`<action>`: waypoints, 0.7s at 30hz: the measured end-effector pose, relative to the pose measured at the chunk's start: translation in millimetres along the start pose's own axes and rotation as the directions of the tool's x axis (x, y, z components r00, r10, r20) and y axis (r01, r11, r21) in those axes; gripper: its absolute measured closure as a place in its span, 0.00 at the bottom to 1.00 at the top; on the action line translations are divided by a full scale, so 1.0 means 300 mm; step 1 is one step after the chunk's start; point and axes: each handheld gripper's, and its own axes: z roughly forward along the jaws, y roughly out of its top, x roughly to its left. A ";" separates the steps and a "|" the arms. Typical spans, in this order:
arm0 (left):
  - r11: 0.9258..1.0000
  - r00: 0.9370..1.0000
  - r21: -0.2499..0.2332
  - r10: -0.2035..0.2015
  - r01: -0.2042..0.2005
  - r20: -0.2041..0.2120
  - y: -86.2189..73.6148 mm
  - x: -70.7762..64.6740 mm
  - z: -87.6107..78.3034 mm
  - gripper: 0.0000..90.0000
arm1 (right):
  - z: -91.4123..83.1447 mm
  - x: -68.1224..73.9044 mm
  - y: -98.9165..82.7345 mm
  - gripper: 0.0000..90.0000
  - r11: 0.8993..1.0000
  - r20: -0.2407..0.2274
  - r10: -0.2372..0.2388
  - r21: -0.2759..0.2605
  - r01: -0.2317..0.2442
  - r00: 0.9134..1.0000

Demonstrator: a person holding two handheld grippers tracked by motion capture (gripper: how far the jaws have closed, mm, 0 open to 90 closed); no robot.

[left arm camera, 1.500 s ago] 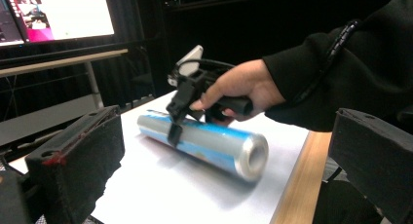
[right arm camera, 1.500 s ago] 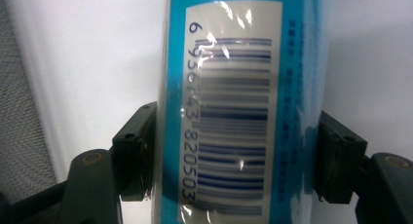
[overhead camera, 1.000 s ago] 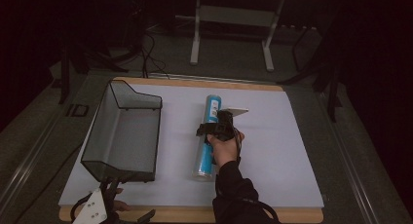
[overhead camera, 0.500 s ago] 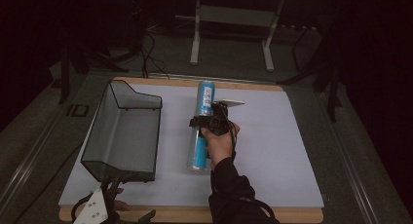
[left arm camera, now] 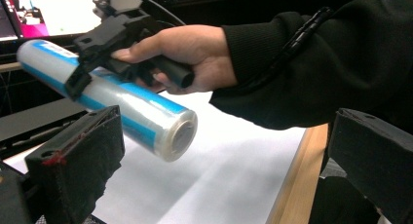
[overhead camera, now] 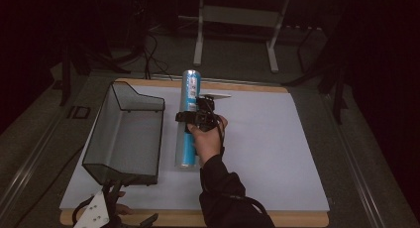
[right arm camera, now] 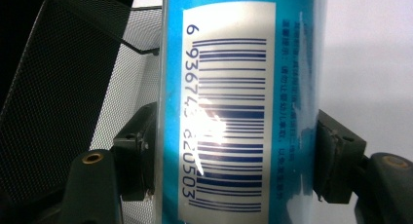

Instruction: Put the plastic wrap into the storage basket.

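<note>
Blue roll (overhead camera: 188,120) looks smooth, stiff and slippery; hold it mid-length. Right tool (overhead camera: 197,116) grips its middle above the bench (overhead camera: 277,153), beside the basket (overhead camera: 124,136). Left tool (left arm camera: 219,180) gapes wide.

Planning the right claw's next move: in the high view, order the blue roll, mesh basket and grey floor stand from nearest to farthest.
1. Blue roll: clamped in the right claw.
2. Mesh basket: just to its left.
3. Grey floor stand: beyond the table's far edge.

High view looks down; both tool views sit close, sharing the roll (overhead camera: 188,120), seemingly lifted.
</note>
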 end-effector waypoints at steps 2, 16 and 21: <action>1.000 1.000 -0.003 -0.003 0.003 0.002 0.000 0.001 -0.001 0.01 | 0.011 0.021 0.002 0.35 1.000 -0.003 -0.010 -0.005 0.010 1.000; 1.000 1.000 -0.014 -0.015 0.015 0.009 0.002 0.003 -0.005 0.01 | 0.083 0.160 0.013 0.35 0.996 -0.029 -0.091 -0.017 0.090 0.995; 1.000 1.000 -0.015 -0.014 0.015 0.009 0.002 0.003 -0.008 0.01 | 0.104 0.195 0.014 0.35 0.994 -0.036 -0.106 -0.017 0.106 0.994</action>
